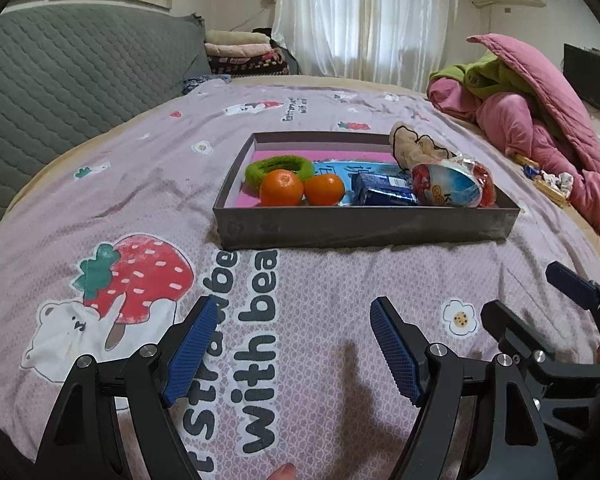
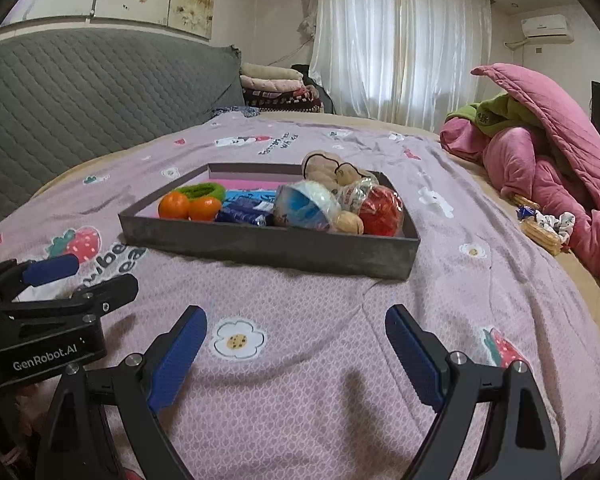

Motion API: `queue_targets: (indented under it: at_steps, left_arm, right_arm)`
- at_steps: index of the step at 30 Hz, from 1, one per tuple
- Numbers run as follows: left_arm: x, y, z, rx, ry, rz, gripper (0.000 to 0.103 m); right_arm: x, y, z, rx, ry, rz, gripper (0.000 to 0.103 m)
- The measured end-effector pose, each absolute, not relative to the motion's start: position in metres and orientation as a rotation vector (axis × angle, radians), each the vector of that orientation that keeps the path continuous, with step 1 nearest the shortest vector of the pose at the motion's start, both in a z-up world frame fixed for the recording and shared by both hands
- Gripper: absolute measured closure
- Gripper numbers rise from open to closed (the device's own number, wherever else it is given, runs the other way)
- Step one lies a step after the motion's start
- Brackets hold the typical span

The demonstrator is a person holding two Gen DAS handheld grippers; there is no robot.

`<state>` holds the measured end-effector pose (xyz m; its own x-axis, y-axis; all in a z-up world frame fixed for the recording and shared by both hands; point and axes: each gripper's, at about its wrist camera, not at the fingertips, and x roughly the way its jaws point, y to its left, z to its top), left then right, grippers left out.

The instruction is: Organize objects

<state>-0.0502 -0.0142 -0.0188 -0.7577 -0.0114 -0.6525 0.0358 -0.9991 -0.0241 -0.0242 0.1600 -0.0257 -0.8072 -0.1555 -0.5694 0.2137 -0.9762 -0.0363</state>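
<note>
- Two grippers hover low over the bed [image 2: 300, 380], well short of the tray: left gripper [image 1: 290, 346] and right gripper [image 2: 296, 354], fingers spread apart and holding nothing, likely because the sorting looks nearly finished.
- Grey tray [image 1: 364, 228] sits mid-bed, packed: two oranges [image 1: 281, 188] beside a green hair tie [image 1: 280, 166], blue packets [image 1: 380, 190], wrapped toys at its right end.
- Snacks [image 2: 540, 232] lie loose by the pink quilt [image 2: 548, 152].
</note>
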Motion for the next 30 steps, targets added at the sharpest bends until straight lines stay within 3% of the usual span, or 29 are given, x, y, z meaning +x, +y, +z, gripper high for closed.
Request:
queue_targets:
  at_steps: [30]
  left_arm:
    - [-0.048, -0.010, -0.027, 1.137, 0.037, -2.908, 0.023]
  right_arm:
    - [-0.028, 0.168, -0.038, 0.931, 0.094, -2.790, 0.012]
